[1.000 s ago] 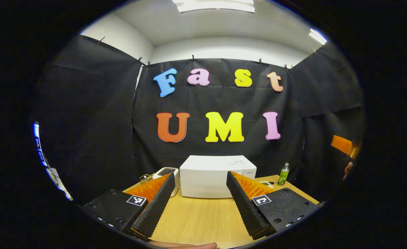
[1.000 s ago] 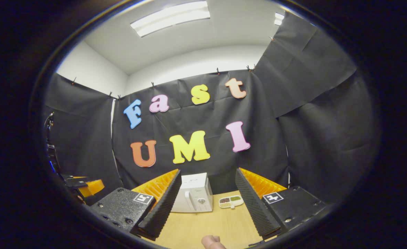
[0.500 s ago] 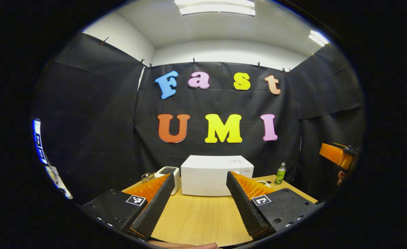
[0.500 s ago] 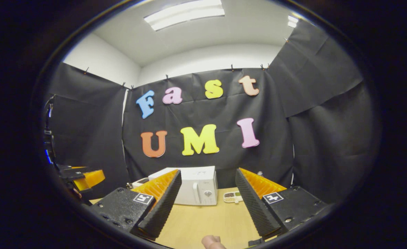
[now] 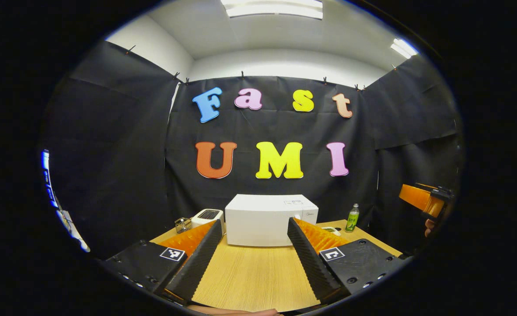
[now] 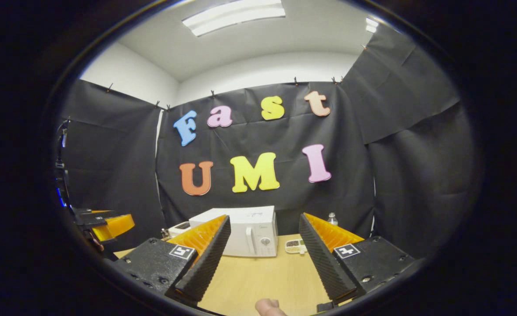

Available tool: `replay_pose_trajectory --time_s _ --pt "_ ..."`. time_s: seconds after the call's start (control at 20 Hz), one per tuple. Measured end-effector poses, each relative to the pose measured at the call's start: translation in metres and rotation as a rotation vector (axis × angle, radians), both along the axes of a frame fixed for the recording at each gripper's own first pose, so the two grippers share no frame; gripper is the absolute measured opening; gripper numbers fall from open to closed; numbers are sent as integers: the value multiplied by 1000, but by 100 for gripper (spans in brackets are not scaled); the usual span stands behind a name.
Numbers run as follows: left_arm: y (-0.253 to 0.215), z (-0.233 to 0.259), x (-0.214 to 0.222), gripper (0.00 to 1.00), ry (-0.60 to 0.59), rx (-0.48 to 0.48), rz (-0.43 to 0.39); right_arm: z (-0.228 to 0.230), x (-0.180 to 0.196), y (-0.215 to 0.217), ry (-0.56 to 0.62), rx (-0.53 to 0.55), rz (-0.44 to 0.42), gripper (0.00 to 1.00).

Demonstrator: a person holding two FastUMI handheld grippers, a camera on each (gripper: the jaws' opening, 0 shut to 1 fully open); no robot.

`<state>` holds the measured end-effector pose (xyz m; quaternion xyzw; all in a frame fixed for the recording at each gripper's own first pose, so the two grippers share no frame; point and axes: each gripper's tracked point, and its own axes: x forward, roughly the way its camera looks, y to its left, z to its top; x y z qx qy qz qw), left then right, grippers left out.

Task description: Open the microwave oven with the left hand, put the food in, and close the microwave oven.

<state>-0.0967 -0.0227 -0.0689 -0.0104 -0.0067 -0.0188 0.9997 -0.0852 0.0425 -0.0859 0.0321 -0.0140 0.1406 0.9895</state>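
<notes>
A white microwave oven (image 5: 269, 219) stands at the far side of the wooden table (image 5: 249, 276), its door closed. In the right gripper view the microwave (image 6: 254, 230) shows its front handle and knob. A small white tray of food (image 6: 296, 246) lies on the table just right of it. My left gripper (image 5: 252, 259) is open above the near table, well short of the microwave, with nothing between its fingers. My right gripper (image 6: 260, 259) is open too and holds nothing. The right gripper also shows at the right edge (image 5: 423, 199), and the left gripper at the left edge (image 6: 105, 224).
A white toaster (image 5: 206, 216) and a small wire holder (image 5: 181, 224) stand left of the microwave. A green bottle (image 5: 352, 218) stands at the table's back right. Black cloth walls close the booth on three sides.
Both cameras have tilted and shifted a little; the microwave sits slightly higher in each view. The right gripper view turned so more of the microwave shows. Both grippers stayed open.
</notes>
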Motion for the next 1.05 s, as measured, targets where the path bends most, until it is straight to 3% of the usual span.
replay_pose_trajectory --time_s 1.05 --pt "-8 0 -4 95 -9 2 -22 -3 -3 10 0 9 31 100"
